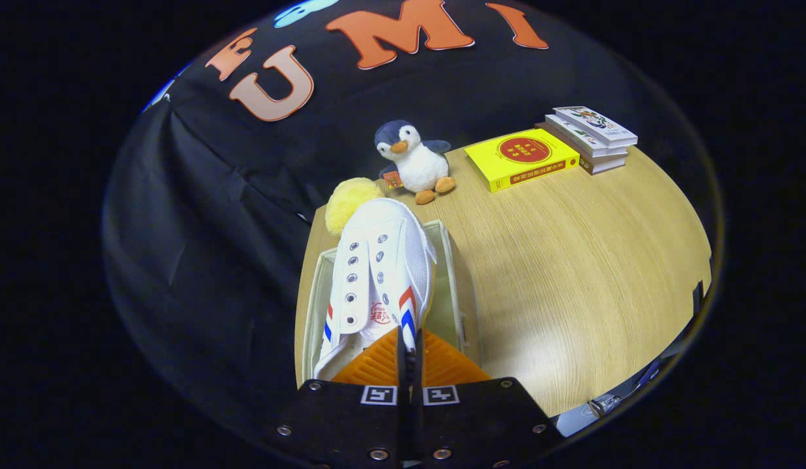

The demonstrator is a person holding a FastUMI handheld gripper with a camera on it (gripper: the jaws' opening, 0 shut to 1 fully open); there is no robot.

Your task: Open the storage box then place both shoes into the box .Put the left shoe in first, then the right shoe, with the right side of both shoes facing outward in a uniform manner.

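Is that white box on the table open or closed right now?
Open. The storage box shows its rim and inner wall with no lid over it, and the white shoe, pinched by the fingers, hangs over its opening.

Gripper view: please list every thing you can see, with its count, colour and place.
shoe: one, white with red and blue stripes, held over the open box, just ahead of the fingers
storage box: one, pale, on the table under the shoe
yellow ball: one, fluffy, beyond the box
penguin toy: one, blue-grey and white, beyond the shoe
books: one yellow, beside a stack of pale ones
table: one, light wood
gripper: one, jaws closed on the shoe's side
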